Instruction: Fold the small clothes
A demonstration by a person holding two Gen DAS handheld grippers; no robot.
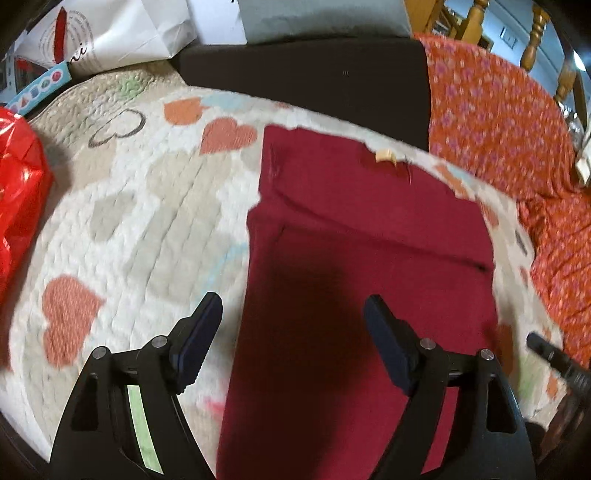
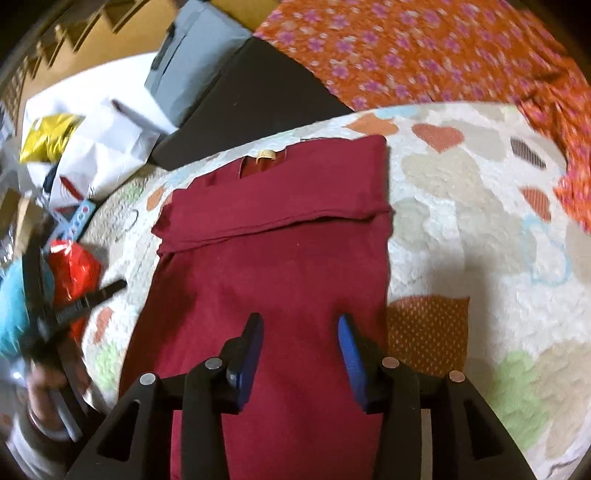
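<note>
A dark red garment (image 1: 369, 240) (image 2: 277, 266) lies flat on a heart-patterned quilt (image 1: 147, 206) (image 2: 461, 221). Its sides are folded in to a long strip, and a folded band crosses its upper part. A small tan label (image 1: 384, 155) (image 2: 266, 155) shows at the collar on the far edge. My left gripper (image 1: 292, 301) hovers open over the garment's near left edge with nothing between its fingers. My right gripper (image 2: 299, 318) is open above the near part of the cloth, its blue pads (image 2: 349, 350) apart and holding nothing. Each gripper shows at the other view's edge.
A red plastic bag (image 1: 18, 192) (image 2: 74, 266) lies left of the quilt. White paper bags (image 1: 110, 33) and a black slab (image 1: 306, 74) sit behind it. An orange floral cloth (image 1: 498, 122) (image 2: 406, 48) borders the far right. A wooden chair (image 1: 535, 37) stands beyond.
</note>
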